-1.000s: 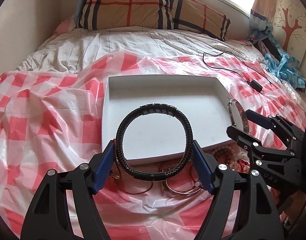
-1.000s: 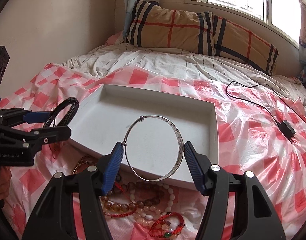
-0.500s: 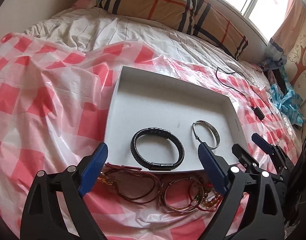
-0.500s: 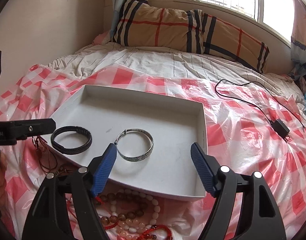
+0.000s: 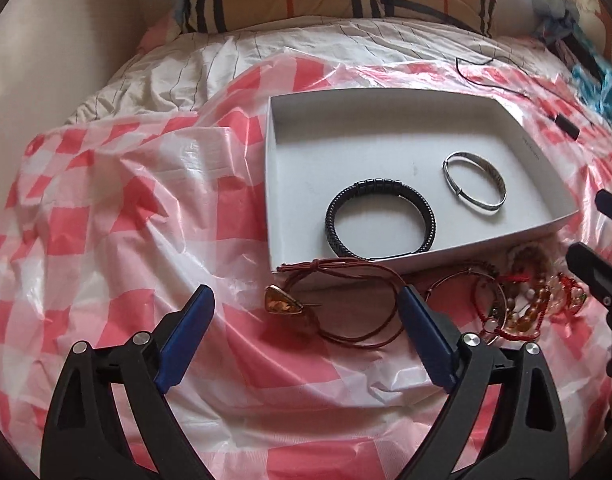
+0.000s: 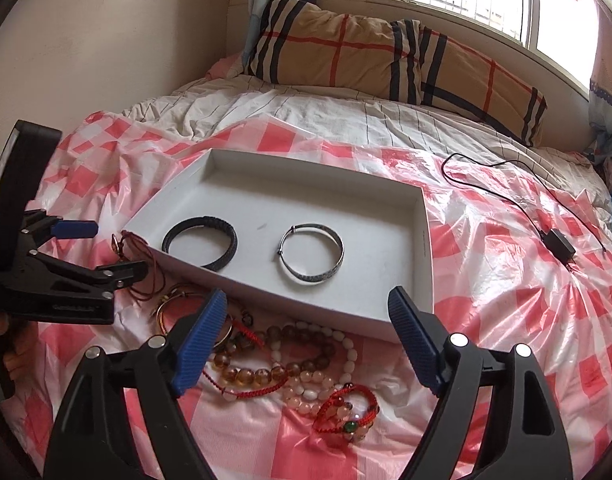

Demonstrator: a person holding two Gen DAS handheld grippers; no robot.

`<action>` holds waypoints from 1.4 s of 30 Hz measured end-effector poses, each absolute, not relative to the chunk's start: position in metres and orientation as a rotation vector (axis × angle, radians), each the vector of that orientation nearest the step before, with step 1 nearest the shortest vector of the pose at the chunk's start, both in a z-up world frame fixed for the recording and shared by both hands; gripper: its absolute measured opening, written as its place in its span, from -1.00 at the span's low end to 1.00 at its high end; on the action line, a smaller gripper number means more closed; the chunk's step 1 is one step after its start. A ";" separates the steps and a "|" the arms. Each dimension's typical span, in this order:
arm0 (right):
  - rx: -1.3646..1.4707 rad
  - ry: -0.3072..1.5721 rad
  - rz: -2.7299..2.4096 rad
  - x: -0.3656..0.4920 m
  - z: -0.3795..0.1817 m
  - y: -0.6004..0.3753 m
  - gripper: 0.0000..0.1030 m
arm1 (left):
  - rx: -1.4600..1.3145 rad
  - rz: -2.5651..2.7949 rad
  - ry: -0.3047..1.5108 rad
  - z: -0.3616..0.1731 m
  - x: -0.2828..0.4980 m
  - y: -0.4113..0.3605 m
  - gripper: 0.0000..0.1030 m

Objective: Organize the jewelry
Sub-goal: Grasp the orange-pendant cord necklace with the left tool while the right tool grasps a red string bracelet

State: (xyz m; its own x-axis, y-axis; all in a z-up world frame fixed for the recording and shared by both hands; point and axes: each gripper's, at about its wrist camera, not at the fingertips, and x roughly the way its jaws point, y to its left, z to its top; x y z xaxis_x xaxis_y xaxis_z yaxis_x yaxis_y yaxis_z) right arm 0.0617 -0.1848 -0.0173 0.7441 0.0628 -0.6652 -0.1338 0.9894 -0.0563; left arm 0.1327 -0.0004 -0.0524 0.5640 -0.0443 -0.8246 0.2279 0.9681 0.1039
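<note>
Spread over a bed, the checked plastic sheet (image 5: 118, 216) carries a white tray (image 6: 422, 264) where a black braided bracelet (image 5: 380, 220) and silver bangle (image 5: 475, 183) are laid, while the left gripper (image 5: 304, 306) and right gripper (image 6: 306, 312) are held wide open and empty above the tangled red cord necklace (image 5: 346, 300) and bead bracelets (image 6: 282, 364), where neighbouring strands could be snagged and dragged along.

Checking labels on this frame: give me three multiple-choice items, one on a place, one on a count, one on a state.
1. Where does the black braided leather bracelet lie?
A. in the white shallow tray
B. on the plaid pillow
C. in the left tongs

2. How many bracelets lie in the tray?
A. one
B. two
C. four

3. How are the right tongs?
A. shut on beads
B. shut on the silver metal bangle
C. open, holding nothing

Key: 1 A, it rests on the tray floor; 2 B, only the black bracelet and bangle; 3 C, blue pads spread, nothing between.
</note>
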 end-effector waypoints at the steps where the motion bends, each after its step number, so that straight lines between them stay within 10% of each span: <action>1: -0.097 0.728 0.107 0.060 -0.018 -0.185 0.55 | 0.222 -0.162 0.951 -0.055 0.134 -0.004 0.67; 5: -0.073 0.740 0.098 0.057 -0.020 -0.192 0.55 | 0.221 -0.210 1.010 -0.068 0.133 -0.008 -0.68; 6: -0.066 0.743 0.095 0.056 -0.020 -0.194 0.55 | 0.207 -0.249 1.028 -0.068 0.131 -0.007 -0.71; 19: -0.008 0.836 0.019 0.023 -0.041 -0.235 0.55 | 0.374 -0.599 1.031 -0.046 0.056 -0.006 -0.69; 24: -0.048 0.789 0.116 0.020 -0.038 -0.220 0.54 | 0.331 -0.551 0.998 -0.036 0.061 0.008 -0.14; 38: -0.093 0.918 0.286 0.078 -0.067 -0.184 -0.61 | 0.404 -0.493 0.994 -0.061 0.065 -0.025 0.13; 42: -0.115 0.918 0.296 0.074 -0.067 -0.179 -0.87 | 0.400 -0.472 1.011 -0.065 0.067 -0.025 -0.51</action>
